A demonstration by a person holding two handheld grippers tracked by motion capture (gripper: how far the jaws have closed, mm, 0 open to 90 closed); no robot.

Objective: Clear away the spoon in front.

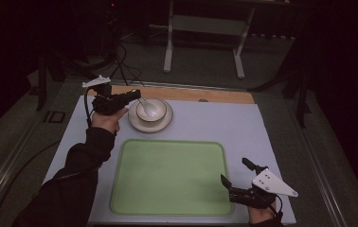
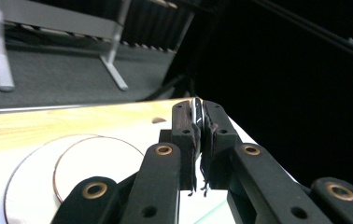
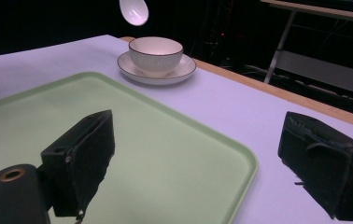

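Observation:
My left gripper [image 1: 136, 94] hovers at the far left of the table, shut on the handle of a white spoon [image 1: 147, 108]. The spoon's scoop hangs over a white bowl [image 1: 159, 117] that sits on a saucer [image 1: 136, 125]. In the left gripper view my left gripper [image 2: 201, 126] pinches the spoon's handle [image 2: 196, 112] edge-on, above the bowl [image 2: 95, 161] and saucer [image 2: 23, 186]. In the right gripper view the spoon [image 3: 134, 11] floats above the bowl [image 3: 156, 51]. My right gripper [image 1: 235, 171] rests open at the near right, beside a green tray [image 1: 167, 175], with nothing between its jaws [image 3: 198, 158].
A pale mat [image 1: 215, 123] covers the table, with a wooden strip [image 1: 191, 93] along its far edge. The green tray [image 3: 118, 116] lies near the front edge. A metal stand [image 1: 203, 28] rises behind the table, and cables [image 1: 120, 61] run on the floor at the back left.

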